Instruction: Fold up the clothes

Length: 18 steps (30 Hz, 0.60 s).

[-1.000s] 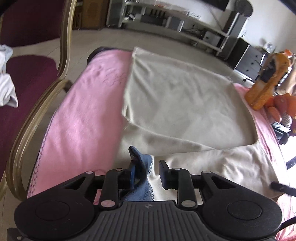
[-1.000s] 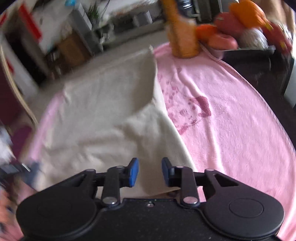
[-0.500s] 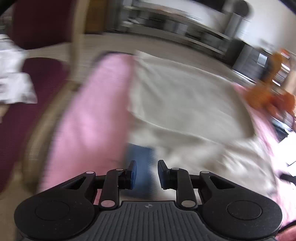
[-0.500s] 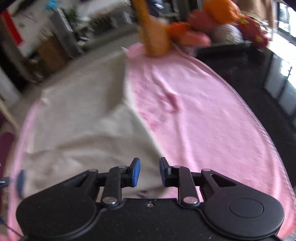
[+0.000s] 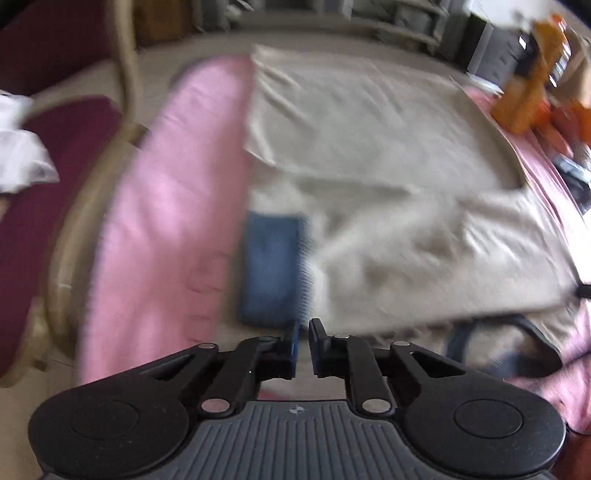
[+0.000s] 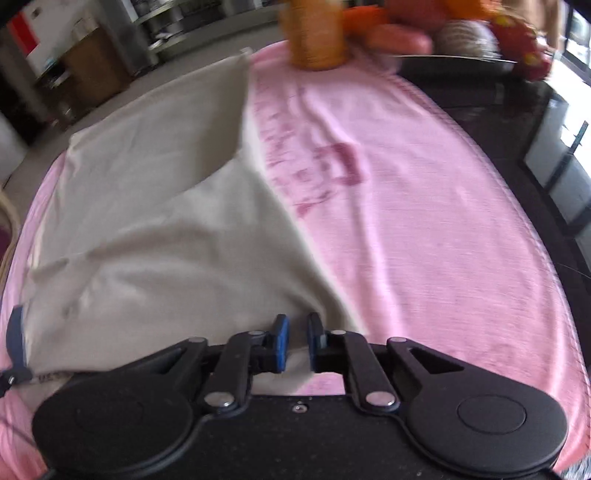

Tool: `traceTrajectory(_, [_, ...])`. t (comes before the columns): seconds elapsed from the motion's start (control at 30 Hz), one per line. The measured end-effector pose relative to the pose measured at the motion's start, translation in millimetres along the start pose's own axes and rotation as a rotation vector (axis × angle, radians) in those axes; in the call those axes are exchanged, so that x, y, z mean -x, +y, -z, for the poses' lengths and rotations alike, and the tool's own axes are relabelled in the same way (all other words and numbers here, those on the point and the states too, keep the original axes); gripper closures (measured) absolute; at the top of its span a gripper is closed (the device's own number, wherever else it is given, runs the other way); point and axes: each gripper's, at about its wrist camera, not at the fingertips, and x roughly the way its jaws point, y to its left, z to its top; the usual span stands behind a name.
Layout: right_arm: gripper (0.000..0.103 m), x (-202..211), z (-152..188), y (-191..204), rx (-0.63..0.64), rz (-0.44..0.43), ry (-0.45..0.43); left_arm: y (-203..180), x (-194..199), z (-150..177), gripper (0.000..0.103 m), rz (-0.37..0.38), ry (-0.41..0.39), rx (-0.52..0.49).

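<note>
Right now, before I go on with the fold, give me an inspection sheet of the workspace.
Surface: pink blanket spread over the table, with a darker pattern near the middle.
Job's things: beige garment lying partly folded on the blanket; its blue cuff lies flat at the near left.
Clutter: orange container and a tray of fruit-like items at the far edge.
Grippers: left hand-held gripper closing, nothing between the jaws; right hand-held gripper closing over the garment's near edge, grip not confirmed.
Cables: nothing seen.
Surroundings: maroon chair to the left, shelving beyond; picture blurred.
</note>
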Motion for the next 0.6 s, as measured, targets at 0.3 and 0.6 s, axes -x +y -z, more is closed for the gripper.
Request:
traceTrajectory(0.3, [0.085, 17, -34, 11, 0.025, -0.190, -0.163, -12, -7, -23, 0.088, 0.032, -0.098, -0.001])
traceTrajectory(0.6, [0.079, -88, -62, 36, -0.192, -0.717, 0.157, -4, -49, -34, 0.090, 0.113, -0.057, 0.080])
